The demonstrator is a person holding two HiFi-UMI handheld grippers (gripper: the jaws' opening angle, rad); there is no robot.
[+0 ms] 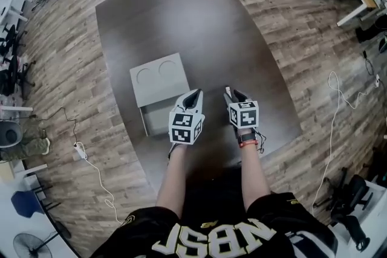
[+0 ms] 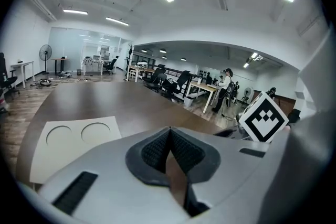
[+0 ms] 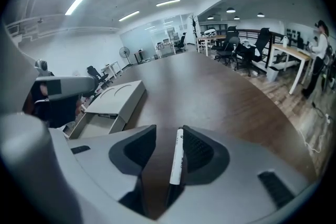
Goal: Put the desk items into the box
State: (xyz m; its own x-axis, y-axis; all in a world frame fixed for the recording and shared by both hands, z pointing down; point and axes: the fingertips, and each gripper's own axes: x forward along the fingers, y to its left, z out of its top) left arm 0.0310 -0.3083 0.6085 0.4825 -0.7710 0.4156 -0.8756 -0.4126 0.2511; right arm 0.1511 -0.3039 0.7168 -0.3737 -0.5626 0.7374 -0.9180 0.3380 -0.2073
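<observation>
Pen [image 3: 177, 157] looks light, stiff, slick: grip mid-barrel; right gripper [image 3: 166, 139] jaws apart, pen against one pad, left gripper [image 2: 169, 136] jaws together, empty.

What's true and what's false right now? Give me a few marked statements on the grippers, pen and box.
1. The left gripper has its jaws together, nothing between them. True.
2. The right gripper is clamped on the pen. False: its jaws stand apart; the white pen leans on one pad.
3. The grey box stands on the dark table. True.
4. The pen lies in the grey box. False: it is between the right gripper's jaws.
</observation>
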